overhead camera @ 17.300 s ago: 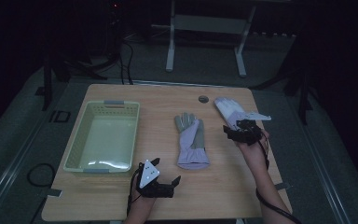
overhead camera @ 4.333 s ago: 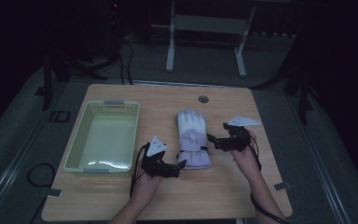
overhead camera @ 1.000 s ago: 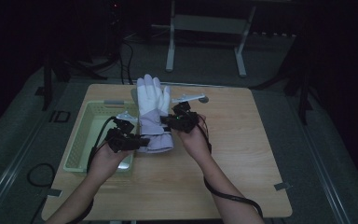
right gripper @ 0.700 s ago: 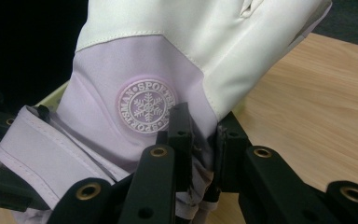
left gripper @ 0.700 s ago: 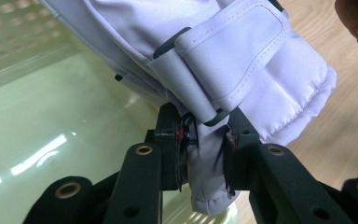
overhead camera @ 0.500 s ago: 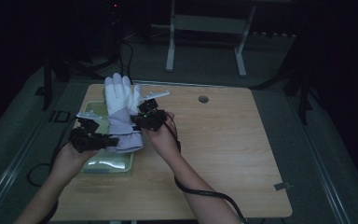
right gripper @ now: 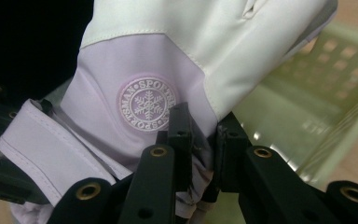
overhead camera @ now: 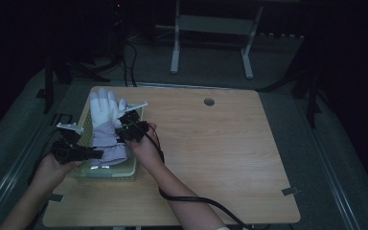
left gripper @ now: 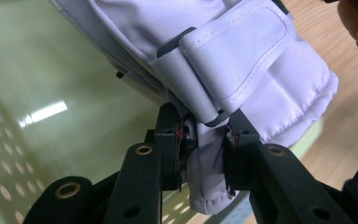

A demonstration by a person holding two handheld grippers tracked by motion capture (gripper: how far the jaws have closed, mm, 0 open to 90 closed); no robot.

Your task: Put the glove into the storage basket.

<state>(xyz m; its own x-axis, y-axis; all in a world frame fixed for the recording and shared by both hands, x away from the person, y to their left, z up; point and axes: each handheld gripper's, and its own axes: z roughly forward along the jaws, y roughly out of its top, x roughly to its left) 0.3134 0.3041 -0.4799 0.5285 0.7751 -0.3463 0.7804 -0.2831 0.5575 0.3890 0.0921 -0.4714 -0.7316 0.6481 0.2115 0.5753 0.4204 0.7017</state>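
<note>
A white and lilac ski glove [overhead camera: 104, 125] hangs over the pale green basket [overhead camera: 106, 172] at the table's left end, fingers pointing away from me. My left gripper [overhead camera: 94, 154] is shut on the cuff end of the glove [left gripper: 242, 79], pinching fabric under the wrist strap. My right gripper [overhead camera: 123, 129] is shut on the glove's right edge, beside the round snowflake badge [right gripper: 148, 103]. In the right gripper view the glove [right gripper: 177, 42] covers much of the basket [right gripper: 317, 93]. In the left gripper view the green basket floor [left gripper: 51, 74] lies below the glove.
The wooden table [overhead camera: 220, 158] has a small round hole [overhead camera: 209, 101] near its far edge. Cables trail from both grippers over the front of the table. A white metal frame [overhead camera: 211, 24] stands on the floor beyond the table.
Both hands carried the glove left and down, from the table's middle-left to over the basket. Both grips stayed as they were.
</note>
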